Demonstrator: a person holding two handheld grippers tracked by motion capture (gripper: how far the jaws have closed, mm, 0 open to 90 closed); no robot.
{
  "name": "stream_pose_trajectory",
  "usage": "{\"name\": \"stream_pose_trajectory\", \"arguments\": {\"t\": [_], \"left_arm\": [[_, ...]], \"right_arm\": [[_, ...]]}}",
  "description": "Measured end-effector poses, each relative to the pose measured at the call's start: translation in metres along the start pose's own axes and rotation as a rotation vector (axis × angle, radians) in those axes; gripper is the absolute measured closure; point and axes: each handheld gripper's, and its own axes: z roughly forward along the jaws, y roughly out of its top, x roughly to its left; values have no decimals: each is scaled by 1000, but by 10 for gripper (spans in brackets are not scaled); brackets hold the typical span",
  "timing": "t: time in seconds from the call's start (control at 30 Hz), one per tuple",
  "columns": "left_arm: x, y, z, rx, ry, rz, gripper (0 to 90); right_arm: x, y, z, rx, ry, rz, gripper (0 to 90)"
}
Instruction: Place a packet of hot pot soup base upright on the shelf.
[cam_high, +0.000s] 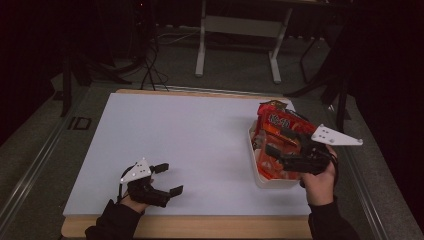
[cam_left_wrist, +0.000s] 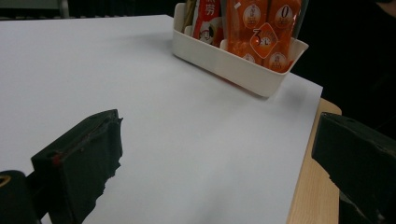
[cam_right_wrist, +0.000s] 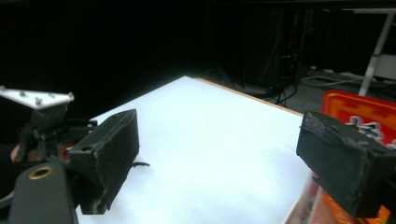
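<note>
The left gripper rests low over the near left part of the white table sheet, its jaws spread wide with bare sheet between them and nothing gripped. In the left gripper view the sheet runs flat ahead of those jaws, with the wooden table edge showing just inside the right-hand jaw. Farther along that line, well apart from the jaw tips, stands the white bin, with orange snack packets standing upright in it and a red-and-white packet beside them toward the bin's far end. Nothing lies on the sheet between these jaws and the bin.

The right gripper hangs over the white bin at the right side of the table, held in the person's right hand. Its jaws are released and stand wide, holding nothing; they reach over the orange packets, which are tilted and piled in the bin. In the right gripper view the right-hand jaw covers part of a red packet, whose top edge shows just behind it, while the open sheet stretches between the jaws. Beyond the left-hand jaw, far off, the left gripper sits with its grey plate on top.

Past the table's far edge are a dark floor, cables and the white legs of a stand.
</note>
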Motion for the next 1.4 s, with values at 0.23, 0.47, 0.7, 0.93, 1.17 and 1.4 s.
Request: {"name": "stream_pose_trajectory", "arguments": {"t": [0.23, 0.47, 0.7, 0.93, 1.17, 1.4], "left_arm": [[-1, 0, 1, 5, -3, 1, 23], [-1, 0, 0, 5, 0, 5, 23], [-3, -1, 0, 9, 2, 16, 23], [-4, -1, -2, 8, 2, 24, 23], [-3, -2, -2, 9, 4, 22, 23], [-2, -3, -3, 12, 1, 21, 23]], "right_arm": [[12, -17, 18, 54, 33, -39, 133], [17, -39, 34, 95, 56, -31, 134], [24, -60, 44, 139, 91, -39, 141], [30, -78, 42, 164, 100, -51, 141], [33, -99, 34, 205, 93, -26, 141], [33, -107, 25, 214, 74, -11, 141]]}}
